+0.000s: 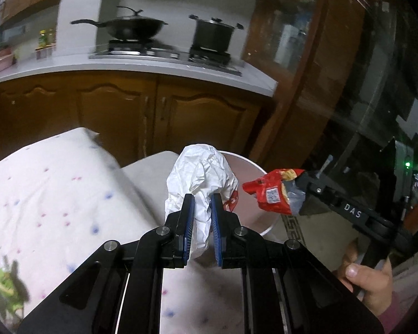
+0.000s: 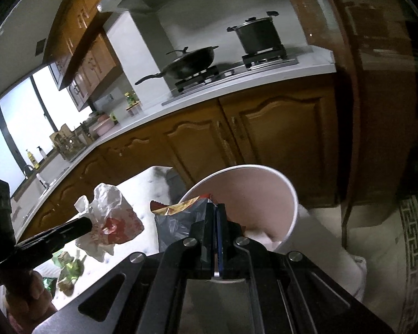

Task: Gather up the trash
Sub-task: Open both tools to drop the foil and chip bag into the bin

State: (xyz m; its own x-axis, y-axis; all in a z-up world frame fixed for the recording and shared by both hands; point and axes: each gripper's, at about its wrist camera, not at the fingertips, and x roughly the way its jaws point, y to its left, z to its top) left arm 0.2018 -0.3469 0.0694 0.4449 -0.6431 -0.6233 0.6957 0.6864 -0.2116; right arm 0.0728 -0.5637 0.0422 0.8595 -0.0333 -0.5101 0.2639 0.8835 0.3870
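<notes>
My left gripper [image 1: 202, 199] is shut on a crumpled white paper wrapper [image 1: 202, 175] with red print and holds it in the air just in front of the white bin [image 1: 260, 224]. The wrapper also shows in the right wrist view [image 2: 108, 220]. My right gripper [image 2: 216, 208] is shut on a red and silver snack bag [image 2: 178, 217] and holds it at the rim of the bin [image 2: 292, 194], whose inside is pink. In the left wrist view the snack bag [image 1: 274, 192] hangs to the right of the wrapper, with the right gripper [image 1: 306, 183] behind it.
A table with a white dotted cloth [image 1: 50, 194] lies left of the bin. A green wrapper [image 1: 7, 284] lies on it near the front left, also in the right wrist view [image 2: 69, 270]. Wooden cabinets [image 1: 164, 111], a counter and a stove with a wok [image 1: 125, 26] and a pot [image 1: 213, 32] stand behind.
</notes>
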